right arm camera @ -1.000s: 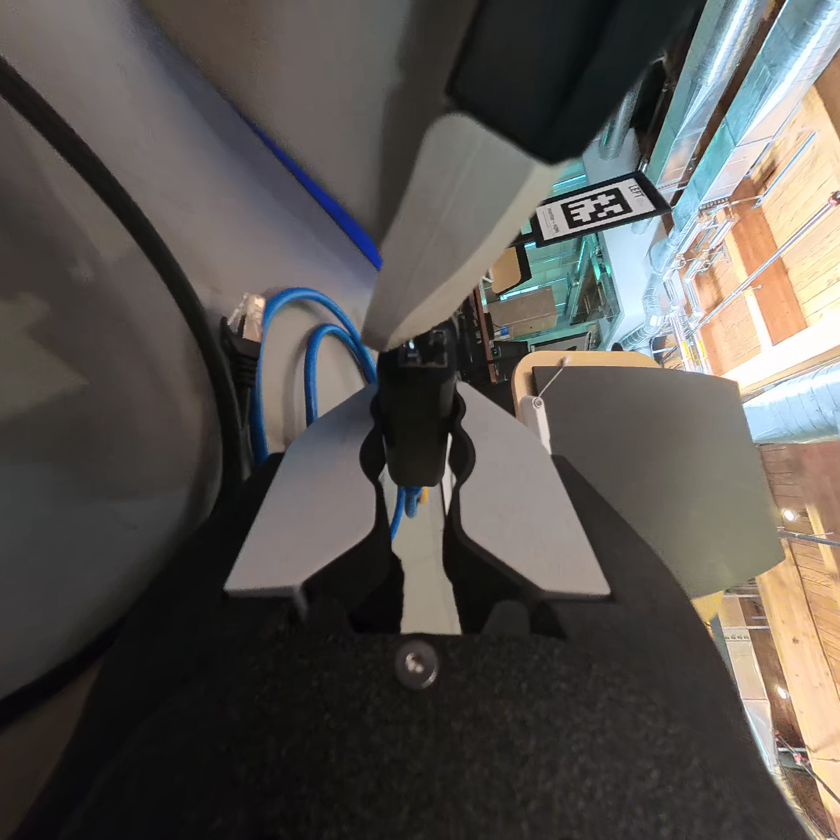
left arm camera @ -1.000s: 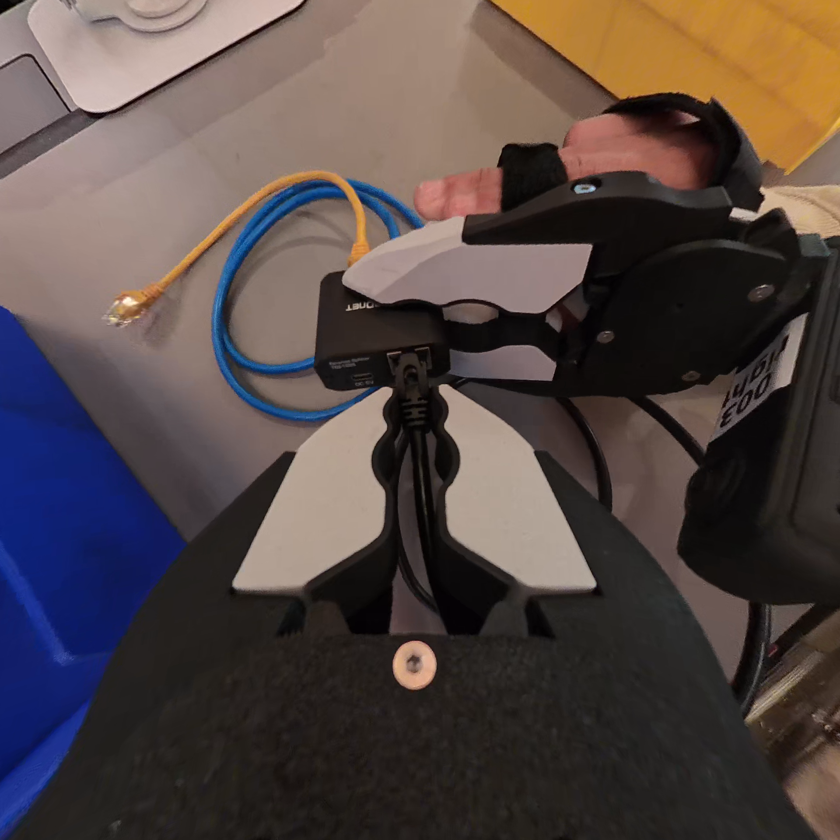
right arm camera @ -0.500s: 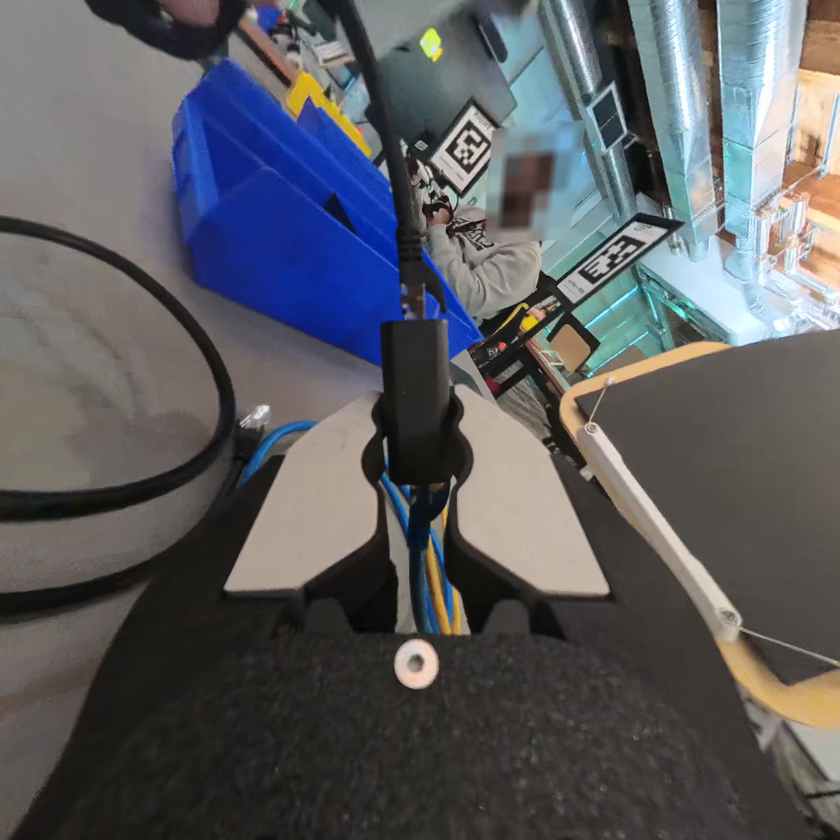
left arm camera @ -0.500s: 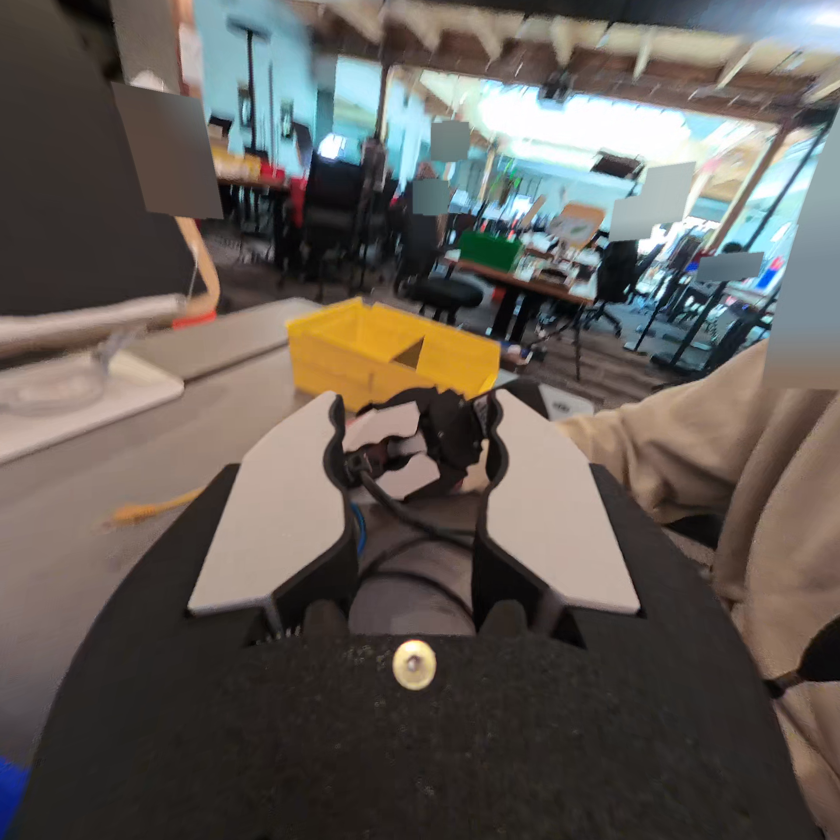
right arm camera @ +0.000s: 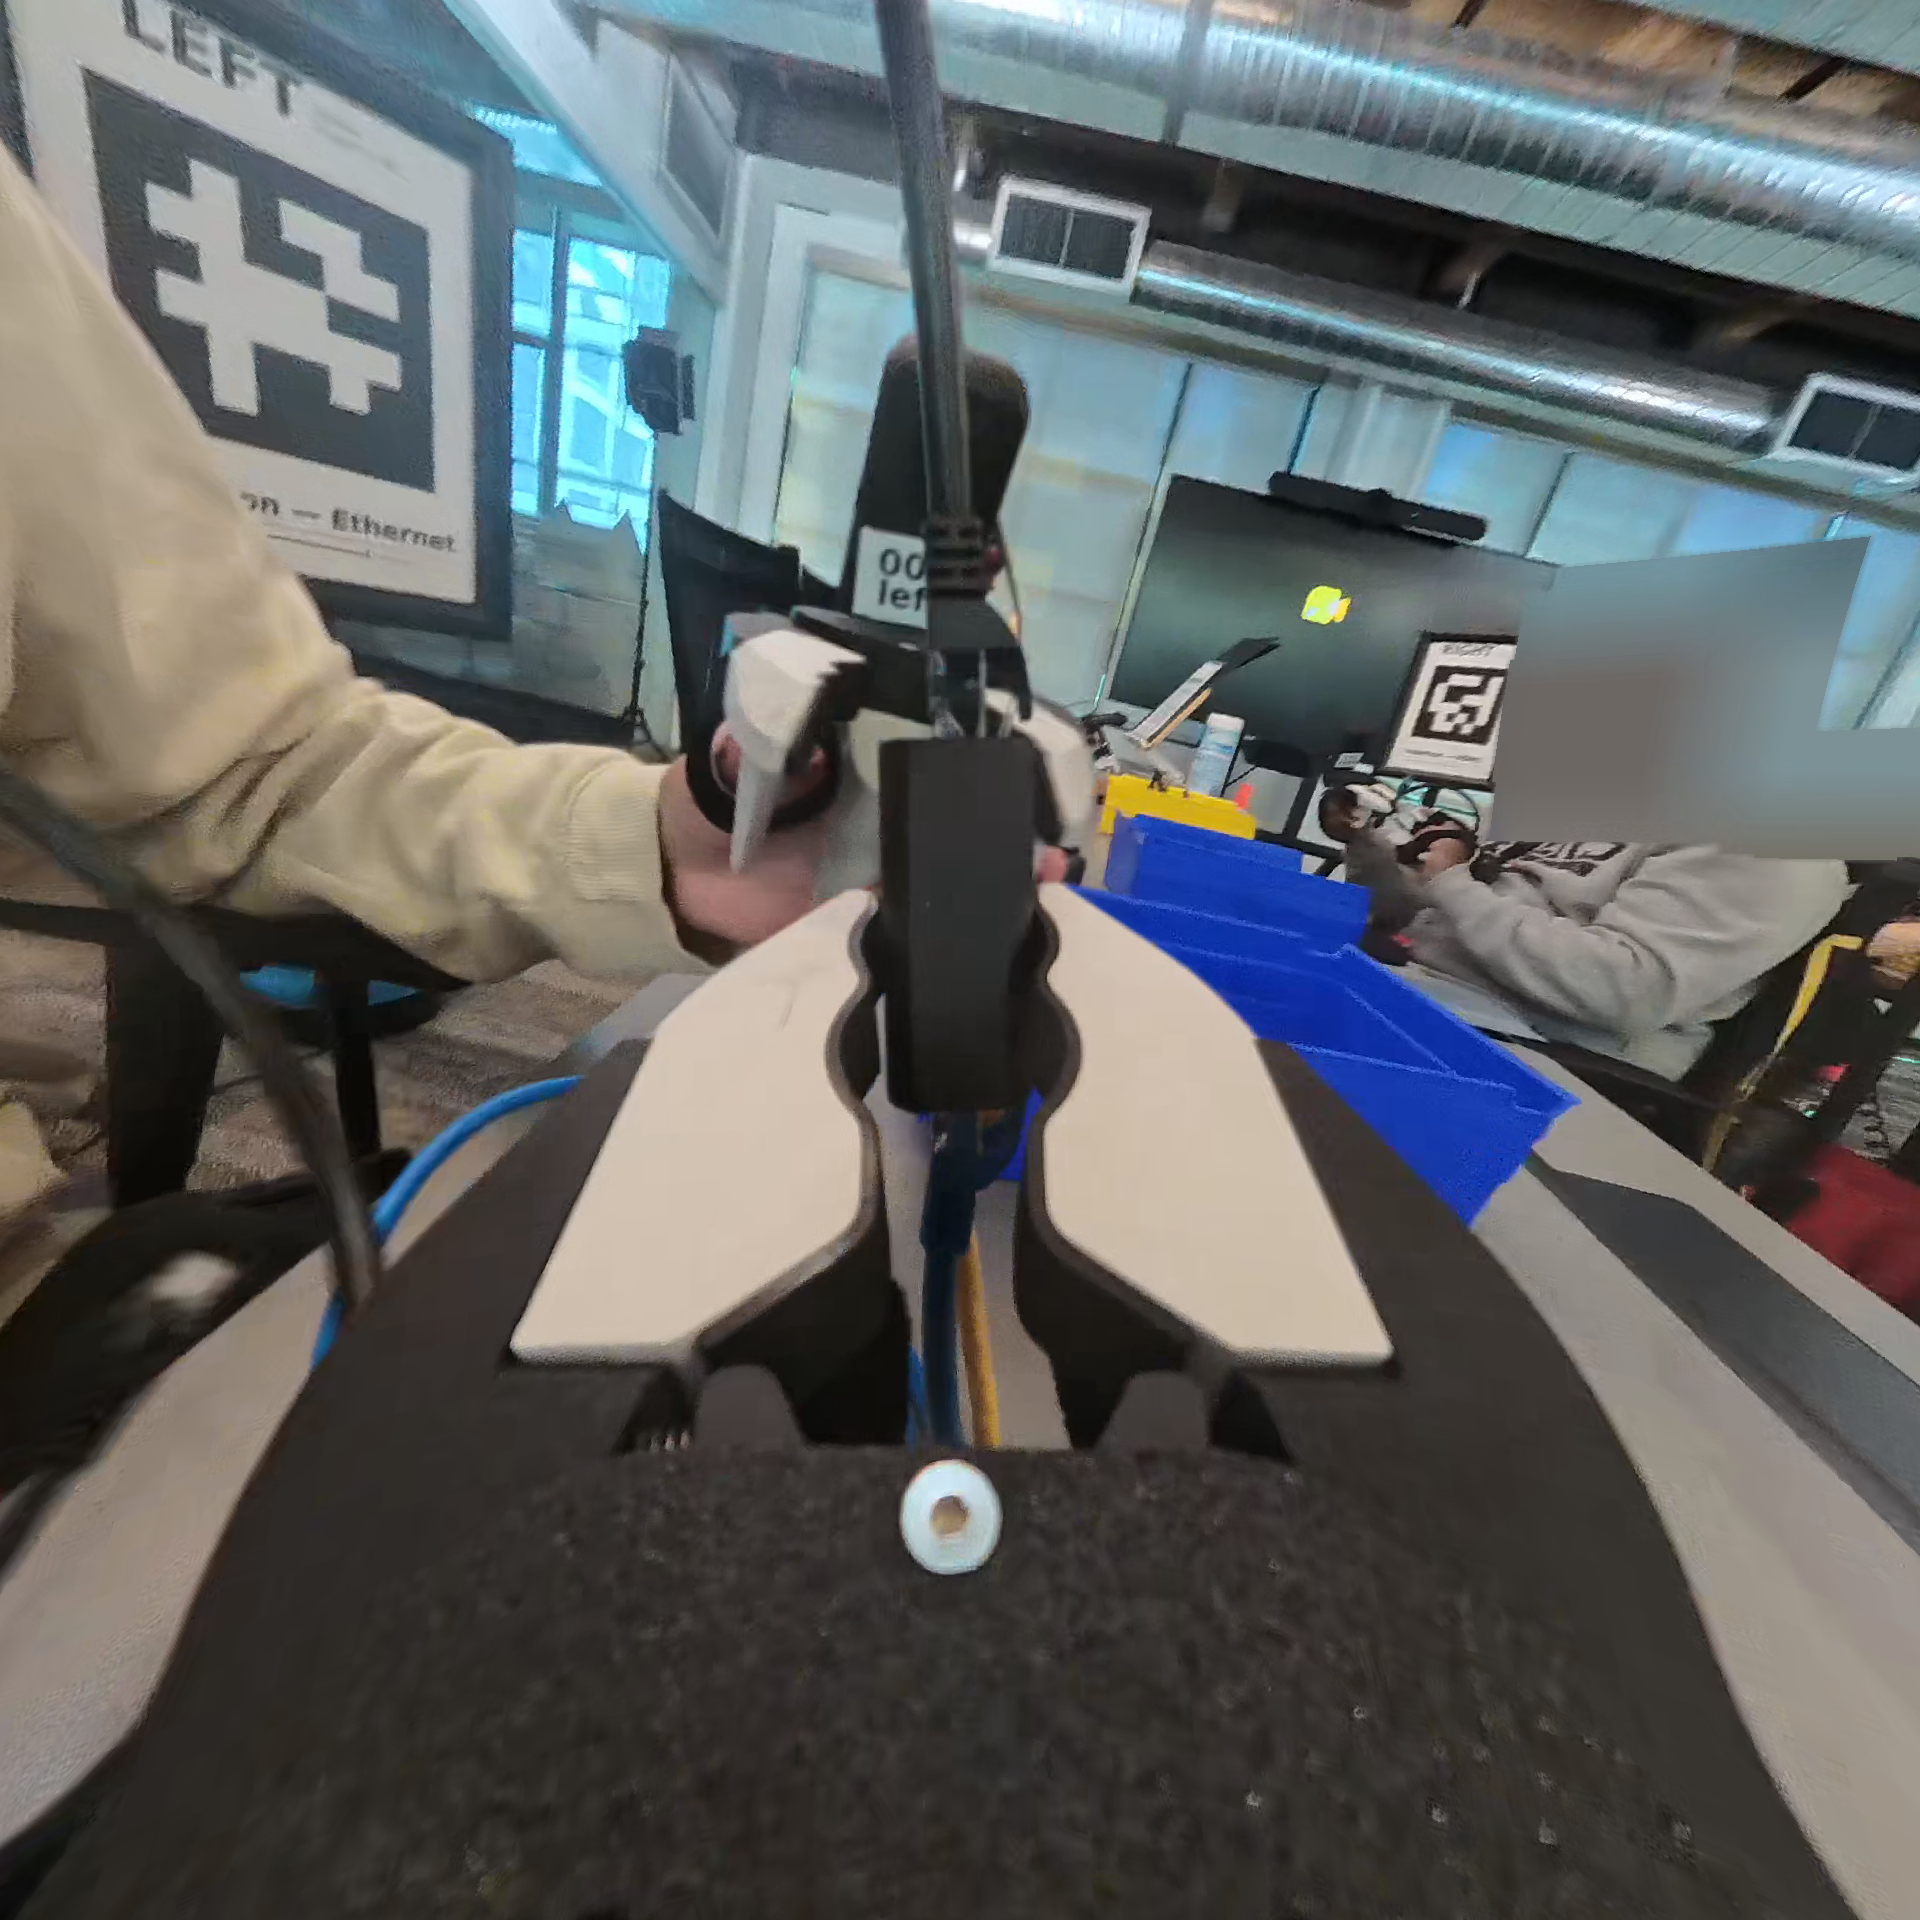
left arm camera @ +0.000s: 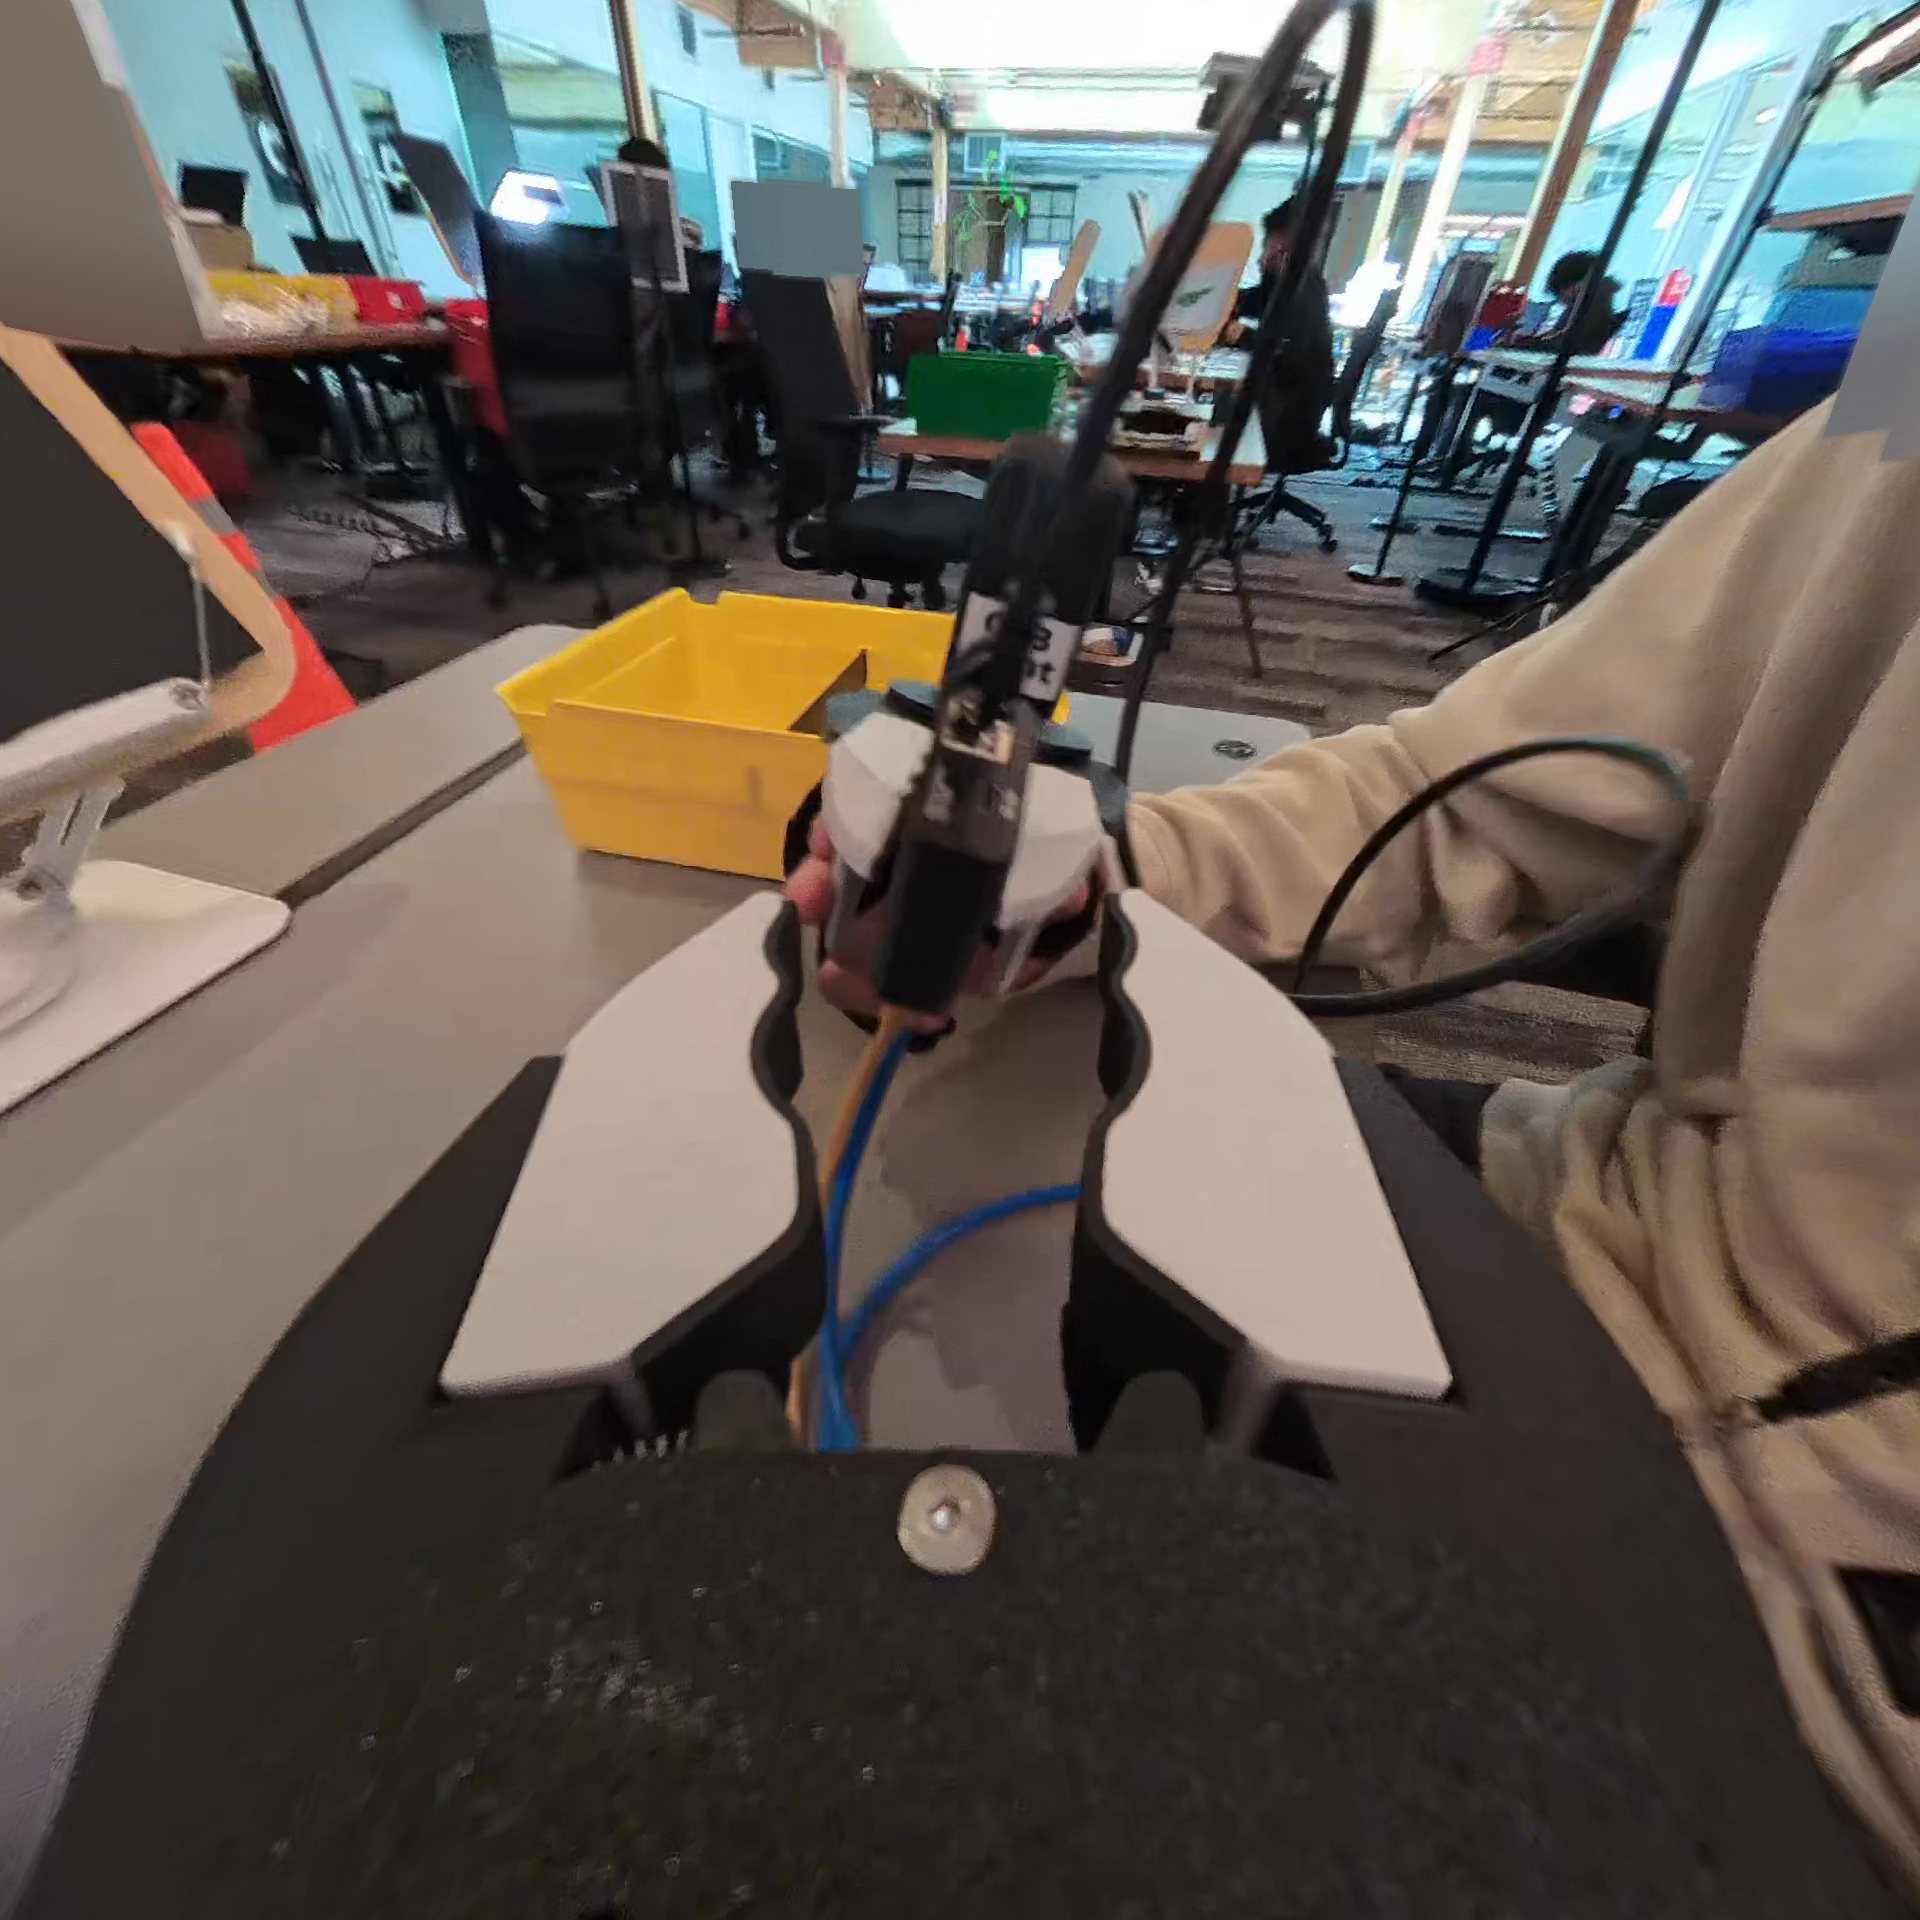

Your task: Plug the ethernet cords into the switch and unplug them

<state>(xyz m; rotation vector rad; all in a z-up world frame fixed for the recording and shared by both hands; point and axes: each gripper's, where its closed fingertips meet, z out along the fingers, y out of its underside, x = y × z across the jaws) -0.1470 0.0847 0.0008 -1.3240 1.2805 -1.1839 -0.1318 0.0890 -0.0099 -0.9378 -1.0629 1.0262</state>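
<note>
Since a second ago, both grippers are lifted off the table (left arm camera: 312, 1039) and the left gripper (left arm camera: 948, 935) is spread wide, empty. Black switch (right arm camera: 961, 935) is clamped upright by the right gripper (right arm camera: 956, 997), black cord (right arm camera: 925, 260) plugged on top, blue cord (left arm camera: 842, 1247) and yellow cord (left arm camera: 868, 1060) hanging underneath.

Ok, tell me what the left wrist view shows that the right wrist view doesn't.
Left wrist view only: an open yellow bin on the table behind the switch, and a white stand base at left.

Right wrist view only: blue bins and a large black-and-white marker board.

Both: the black switch clamped in the right gripper, blue and yellow cords below it, a black cord on top, and the open left gripper.
</note>
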